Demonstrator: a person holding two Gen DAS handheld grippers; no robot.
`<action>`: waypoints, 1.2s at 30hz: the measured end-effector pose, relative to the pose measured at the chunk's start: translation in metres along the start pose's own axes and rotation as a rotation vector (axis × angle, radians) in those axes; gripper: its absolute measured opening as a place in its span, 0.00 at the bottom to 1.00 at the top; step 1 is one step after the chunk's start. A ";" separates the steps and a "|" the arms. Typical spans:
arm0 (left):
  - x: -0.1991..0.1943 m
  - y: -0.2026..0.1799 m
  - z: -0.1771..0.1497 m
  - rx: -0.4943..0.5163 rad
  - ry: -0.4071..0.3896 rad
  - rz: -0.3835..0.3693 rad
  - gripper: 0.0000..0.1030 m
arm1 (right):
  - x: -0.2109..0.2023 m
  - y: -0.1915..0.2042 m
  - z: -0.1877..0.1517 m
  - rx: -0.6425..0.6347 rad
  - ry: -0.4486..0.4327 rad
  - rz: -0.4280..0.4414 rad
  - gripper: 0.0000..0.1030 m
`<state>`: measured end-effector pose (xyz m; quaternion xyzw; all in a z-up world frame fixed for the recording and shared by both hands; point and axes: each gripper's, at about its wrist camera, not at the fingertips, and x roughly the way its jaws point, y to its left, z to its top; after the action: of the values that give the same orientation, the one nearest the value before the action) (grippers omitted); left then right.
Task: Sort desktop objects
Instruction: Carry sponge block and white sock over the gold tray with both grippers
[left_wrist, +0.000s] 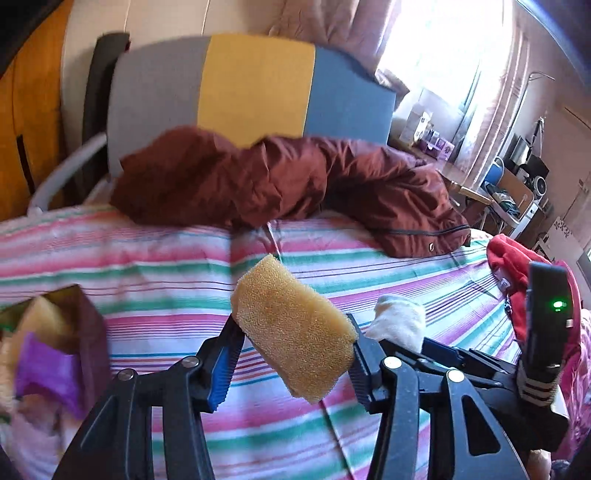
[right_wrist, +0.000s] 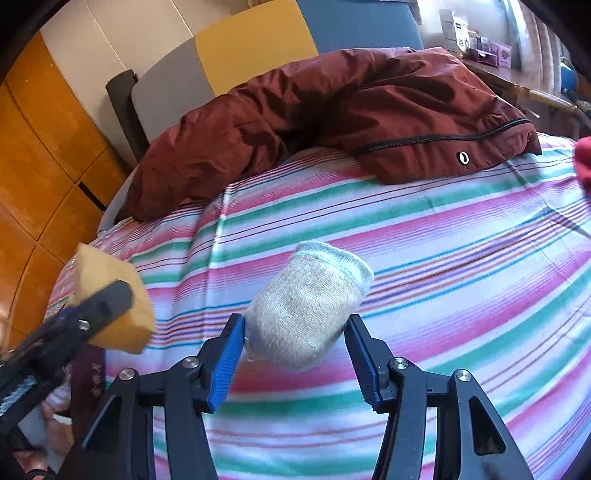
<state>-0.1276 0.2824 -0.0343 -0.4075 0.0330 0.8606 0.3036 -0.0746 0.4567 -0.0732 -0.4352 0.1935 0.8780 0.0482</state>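
A yellow sponge hangs above the striped bedsheet, with my left gripper shut on it; both pads press into its sides. The right wrist view shows the same sponge at the far left. A rolled cream sock with a pale cuff sits between the blue pads of my right gripper, which is shut on it. In the left wrist view the sock shows just right of the sponge, so the two grippers are side by side over the bed.
A maroon jacket lies across the head of the bed, below a grey, yellow and blue headboard. A red garment lies at the right edge. At the left, an open dark box holds a purple item. An orange wardrobe stands left.
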 end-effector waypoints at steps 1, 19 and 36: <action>-0.010 0.001 -0.001 0.010 -0.013 0.013 0.51 | -0.003 0.005 -0.004 -0.012 0.000 0.002 0.54; -0.121 0.058 -0.042 -0.012 -0.124 0.186 0.52 | -0.043 0.088 -0.049 -0.140 -0.010 0.112 0.54; -0.164 0.120 -0.082 -0.134 -0.151 0.266 0.52 | -0.047 0.158 -0.085 -0.316 0.005 0.113 0.33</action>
<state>-0.0586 0.0780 0.0071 -0.3532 0.0064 0.9216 0.1610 -0.0221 0.2824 -0.0355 -0.4281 0.0773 0.8977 -0.0705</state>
